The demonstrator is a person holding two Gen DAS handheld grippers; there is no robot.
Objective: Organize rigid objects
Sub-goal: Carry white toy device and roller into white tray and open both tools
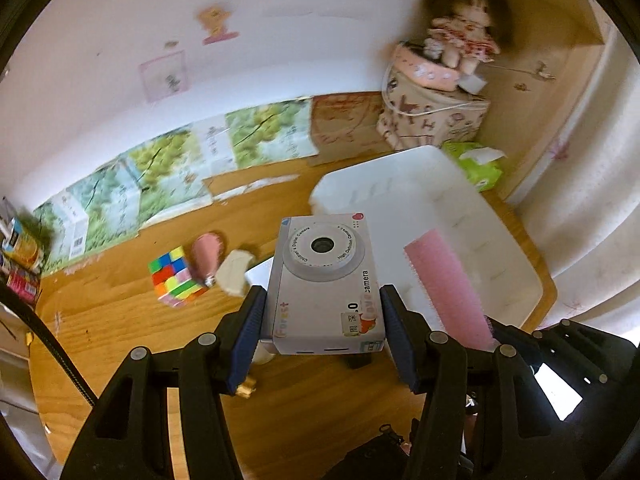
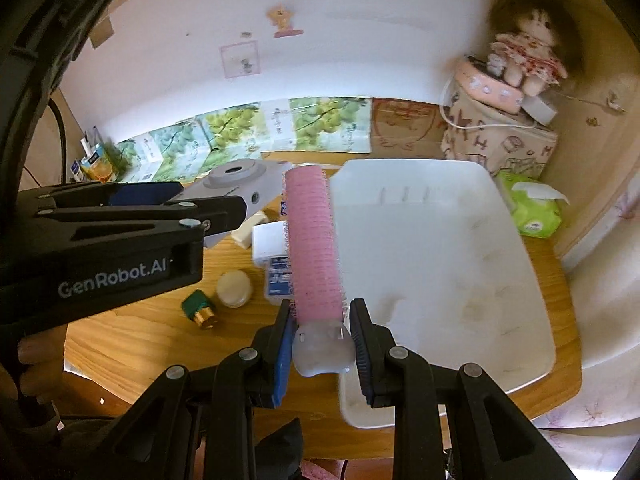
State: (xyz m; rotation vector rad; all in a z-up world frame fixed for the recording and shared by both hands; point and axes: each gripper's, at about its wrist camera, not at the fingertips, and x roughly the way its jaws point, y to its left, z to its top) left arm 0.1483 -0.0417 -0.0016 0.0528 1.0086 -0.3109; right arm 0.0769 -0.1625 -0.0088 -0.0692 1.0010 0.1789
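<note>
- Lower centre of the left wrist view: the left gripper (image 1: pixel 324 316) clamps a white toy camera (image 1: pixel 326 280), lens facing up.
- Lower centre of the right wrist view: the right gripper (image 2: pixel 322 344) pinches the clear base of a pink hair roller (image 2: pixel 314 244).
- Beyond, at centre right, a white tray (image 2: pixel 460 264) sits on the wooden table (image 1: pixel 120 320).
- Left of centre, a colourful puzzle cube (image 1: pixel 176 278).
- Upper right, a doll (image 2: pixel 524 56) sits on a patterned box (image 2: pixel 500 140).

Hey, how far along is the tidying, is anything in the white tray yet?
Nothing done yet: the white tray looks empty. In hand: the left claw holds the toy camera and the right claw holds the pink hair roller, both above the table. Left on the table: the puzzle cube, green cap, round white lid and other small items.
</note>
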